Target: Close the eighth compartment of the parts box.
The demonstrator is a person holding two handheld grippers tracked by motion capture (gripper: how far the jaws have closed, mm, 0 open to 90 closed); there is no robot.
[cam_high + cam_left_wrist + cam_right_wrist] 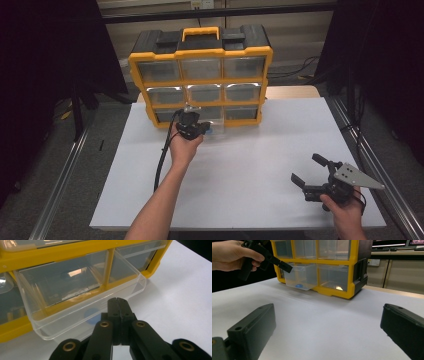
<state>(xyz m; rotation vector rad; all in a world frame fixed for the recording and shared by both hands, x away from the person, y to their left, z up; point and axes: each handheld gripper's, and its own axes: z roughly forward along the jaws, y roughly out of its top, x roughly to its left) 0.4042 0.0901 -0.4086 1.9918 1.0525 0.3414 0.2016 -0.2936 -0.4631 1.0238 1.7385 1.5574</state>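
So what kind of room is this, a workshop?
More likely a lab bench set up for recording: a white table ringed by dark curtains, one yellow organizer with clear drawers, monitors behind, and a person holding a camera-fitted tool in each hand.

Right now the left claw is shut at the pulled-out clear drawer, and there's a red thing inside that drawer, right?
Not red. The small thing inside the pulled-out clear drawer is blue, as the right gripper view shows. The left claw is indeed shut at that drawer.

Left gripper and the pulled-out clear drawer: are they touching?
Touching. In the left gripper view the shut left gripper presses its tips against the front rim of the clear drawer.
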